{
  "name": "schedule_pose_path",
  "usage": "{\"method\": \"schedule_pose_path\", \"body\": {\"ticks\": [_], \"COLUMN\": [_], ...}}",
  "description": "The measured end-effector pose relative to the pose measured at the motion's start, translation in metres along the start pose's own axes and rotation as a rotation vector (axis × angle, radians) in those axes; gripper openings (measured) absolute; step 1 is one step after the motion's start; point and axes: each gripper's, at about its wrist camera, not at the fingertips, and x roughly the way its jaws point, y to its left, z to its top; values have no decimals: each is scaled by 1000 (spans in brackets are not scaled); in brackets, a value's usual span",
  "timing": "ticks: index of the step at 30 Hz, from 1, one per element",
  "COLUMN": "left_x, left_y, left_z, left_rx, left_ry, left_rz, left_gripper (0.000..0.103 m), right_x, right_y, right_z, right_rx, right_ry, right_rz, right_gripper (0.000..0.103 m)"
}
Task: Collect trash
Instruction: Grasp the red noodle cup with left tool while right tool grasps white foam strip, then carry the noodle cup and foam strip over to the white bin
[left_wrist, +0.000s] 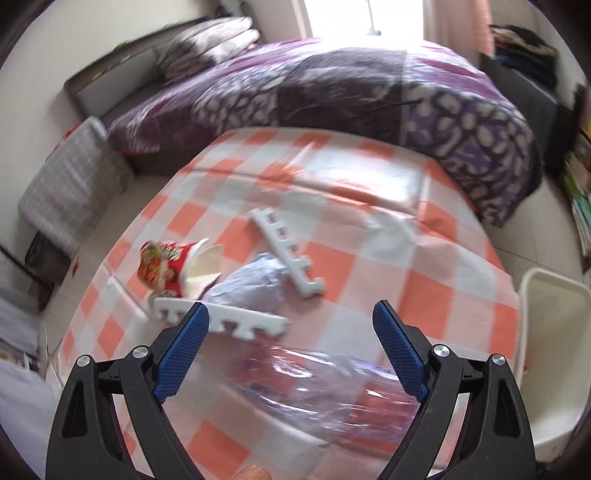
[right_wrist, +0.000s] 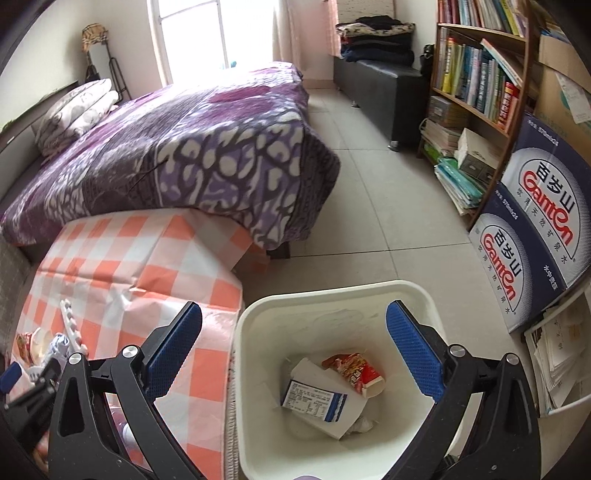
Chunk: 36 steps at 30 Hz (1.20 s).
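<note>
My left gripper is open and empty above the orange-checked table. A crumpled clear plastic bottle lies between its fingers, close below. Further out lie a red paper cup on its side, a crumpled lilac wrapper and two white notched foam strips. My right gripper is open and empty over the white trash bin. In the bin lie a blue-and-white carton, a red cup and crumpled paper.
The bin stands on the floor off the table's right edge. A bed with a purple quilt is behind the table. A bookshelf and Ganten water boxes line the right wall. A grey stool stands left of the table.
</note>
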Motion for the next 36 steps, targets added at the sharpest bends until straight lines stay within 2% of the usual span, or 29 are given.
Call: {"method": "schedule_pose_path", "body": {"ticks": [6,12,15,20,22,24,25,28,31,36], "left_x": [36,82,102,126,132,133,131,127,118,85], "left_y": [57,92,106,128,135,142,144,153,166,195], "left_z": [19,33,34,33,29,26,25,24,23,29], "left_rx": [-93,-25,-22,-65,-84,-99,-102,-129,-152,-251], "left_ry": [72,162,210,288,307,301,296,285,246,156], "left_rz": [103,193,174,81,51,27,19,-14,-11,-13], "left_gripper": [88,93,93,93,93,90,80,80,79,79], "right_x": [9,19,21,18,18,19,18,14,7,-3], "right_y": [22,53,76,116,134,149,155,175,191,206], "right_z": [-5,-12,-17,-27,-35,-42,-46,-60,-70,-76], "right_rx": [-43,-128,-195,-341,-424,-480,-505,-590,-659,-686], "right_ry": [28,72,91,109,141,169,179,194,183,165], "right_rz": [24,96,182,341,420,471,487,530,557,593], "right_gripper": [96,96,96,96,96,96,96,96,96,96]}}
